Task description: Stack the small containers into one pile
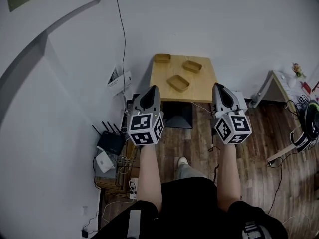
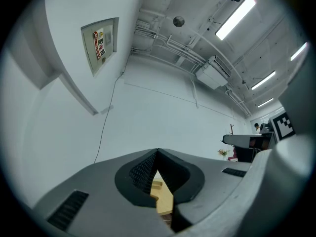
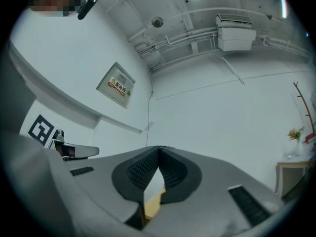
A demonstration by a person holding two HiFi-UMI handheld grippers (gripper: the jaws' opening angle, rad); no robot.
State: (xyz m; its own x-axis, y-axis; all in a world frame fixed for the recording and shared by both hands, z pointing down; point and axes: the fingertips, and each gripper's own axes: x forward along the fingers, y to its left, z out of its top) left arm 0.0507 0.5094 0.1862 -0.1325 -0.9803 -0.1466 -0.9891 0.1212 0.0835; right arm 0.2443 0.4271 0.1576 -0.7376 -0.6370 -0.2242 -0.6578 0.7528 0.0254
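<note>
Left gripper [image 1: 153, 89] and right gripper [image 1: 218, 87], both pressed together and empty, hover short of the table [image 1: 160, 76] (three small containers [image 1: 178, 82] lie apart); best to step closer, spreading jaws before reaching.

A black router [image 1: 110, 141] sits on the floor left of the wooden table [image 1: 204, 87], a dark box [image 1: 178, 116], perhaps a bin, under its near edge, and a white side table [image 1: 277, 81] off to its right.

On the table [image 1: 205, 87], the near container [image 1: 178, 82] lies before left container [image 1: 162, 58] and right container [image 1: 192, 66].
</note>
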